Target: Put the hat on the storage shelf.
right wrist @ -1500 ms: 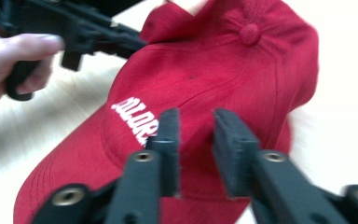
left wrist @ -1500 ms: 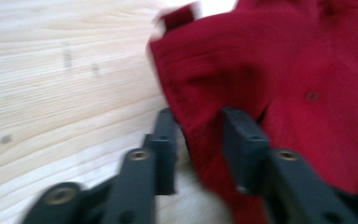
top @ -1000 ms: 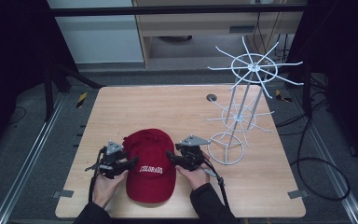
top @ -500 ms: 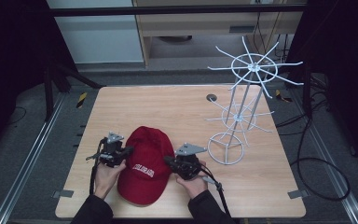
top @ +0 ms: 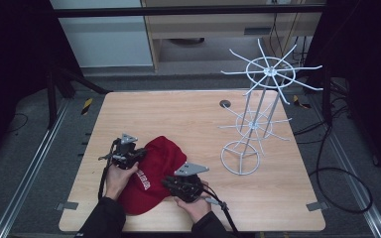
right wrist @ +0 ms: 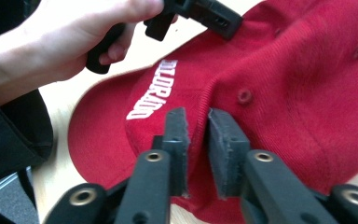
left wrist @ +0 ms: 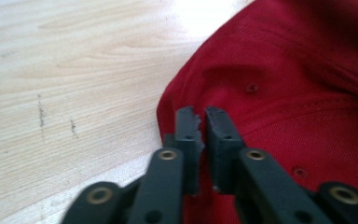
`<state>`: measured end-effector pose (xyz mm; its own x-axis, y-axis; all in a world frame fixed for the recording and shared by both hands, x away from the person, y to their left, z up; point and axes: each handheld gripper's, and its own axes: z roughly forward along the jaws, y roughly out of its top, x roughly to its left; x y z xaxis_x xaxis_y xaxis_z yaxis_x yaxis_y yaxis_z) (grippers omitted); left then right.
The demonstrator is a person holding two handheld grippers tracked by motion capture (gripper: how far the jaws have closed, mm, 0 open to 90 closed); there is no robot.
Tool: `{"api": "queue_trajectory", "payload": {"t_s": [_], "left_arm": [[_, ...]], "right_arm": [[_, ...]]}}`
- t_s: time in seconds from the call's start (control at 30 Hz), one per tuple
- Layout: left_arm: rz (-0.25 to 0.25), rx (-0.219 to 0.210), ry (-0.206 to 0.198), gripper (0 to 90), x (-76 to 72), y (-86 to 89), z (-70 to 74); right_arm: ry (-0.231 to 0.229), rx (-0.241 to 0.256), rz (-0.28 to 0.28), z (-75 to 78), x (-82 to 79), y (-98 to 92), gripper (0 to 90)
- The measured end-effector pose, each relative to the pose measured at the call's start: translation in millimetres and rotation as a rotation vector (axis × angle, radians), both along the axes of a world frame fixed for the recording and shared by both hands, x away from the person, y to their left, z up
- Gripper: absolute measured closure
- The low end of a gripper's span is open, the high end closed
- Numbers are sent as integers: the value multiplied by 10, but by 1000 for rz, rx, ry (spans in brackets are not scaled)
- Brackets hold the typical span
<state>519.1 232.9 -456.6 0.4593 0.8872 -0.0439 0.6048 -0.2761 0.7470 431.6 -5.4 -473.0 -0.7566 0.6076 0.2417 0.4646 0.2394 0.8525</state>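
Red cap (top: 154, 173) lies lower left of centre on the table (top: 188, 114). Left gripper (top: 124, 153) pinches its upper-left edge; right gripper (top: 178, 184) clamps its lower-right side. Both hands low, converging.

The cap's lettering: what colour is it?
White, on the red cap; lettering shows best in the right gripper view.

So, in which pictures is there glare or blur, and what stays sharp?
High view: even light, the red cap and wire rack fairly sharp. Left gripper view: glare whitens the table at the top; the near jaws look soft. Right gripper view: the cap's white lettering reads clearly, the hand is slightly blurred.
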Motion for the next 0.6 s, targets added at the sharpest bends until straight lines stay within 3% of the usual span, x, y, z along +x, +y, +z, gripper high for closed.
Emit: {"api": "queue_trajectory", "payload": {"t_s": [0.17, 0.3, 0.47, 0.6], "left_arm": [[-18, -67, -68, 662, -212, 47, 288], [-49, -112, -119, 577, -396, -43, 500], [-85, -102, -153, 500, -540, -310, 587], [-100, -77, -143, 449, -566, -538, 545]], "right_arm": [[-74, -15, -42, 198, -29, -281, 650], [-110, -47, -104, 299, -59, -582, 610], [-127, -86, -182, 249, -154, -1048, 571], [-115, -105, -258, 151, -237, -1407, 537]]}}
